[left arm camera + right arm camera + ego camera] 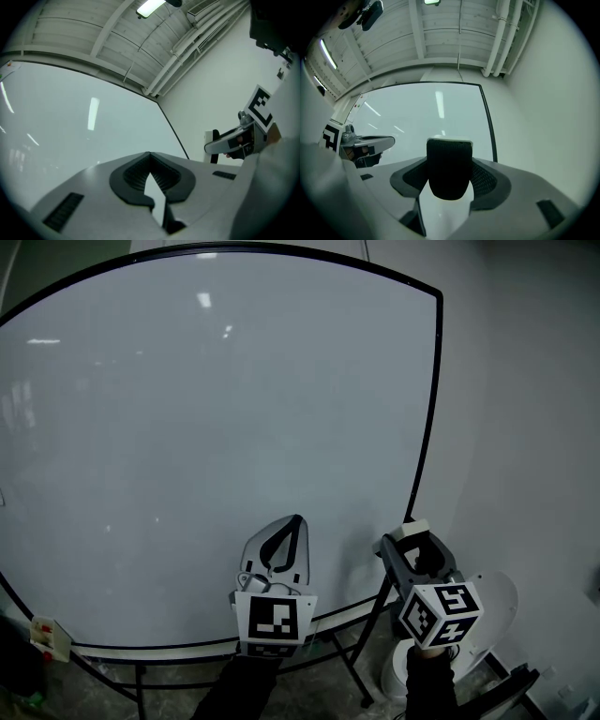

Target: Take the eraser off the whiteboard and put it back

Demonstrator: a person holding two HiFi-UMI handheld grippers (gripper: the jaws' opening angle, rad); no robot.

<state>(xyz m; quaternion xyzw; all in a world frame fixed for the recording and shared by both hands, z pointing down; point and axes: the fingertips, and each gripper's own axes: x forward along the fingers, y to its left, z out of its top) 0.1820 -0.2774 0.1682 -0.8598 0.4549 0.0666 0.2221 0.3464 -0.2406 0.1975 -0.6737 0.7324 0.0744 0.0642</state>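
Observation:
The eraser [449,172], black felt with a white back, sits upright between the jaws of my right gripper [449,183], which is shut on it. In the head view that gripper [415,542] is at the lower right, with the eraser [412,529] at its tip beside the right edge of the whiteboard [206,427]. My left gripper [293,523] hovers before the board's lower middle. Its jaws meet at the tips with nothing between them [149,155]. The board fills the background of both gripper views and looks blank.
The board stands on a black metal frame [361,662] with a ledge along its bottom edge. A small box [49,636] lies at the ledge's left end. A white rounded object [499,604] stands low on the right by the plain wall [525,427].

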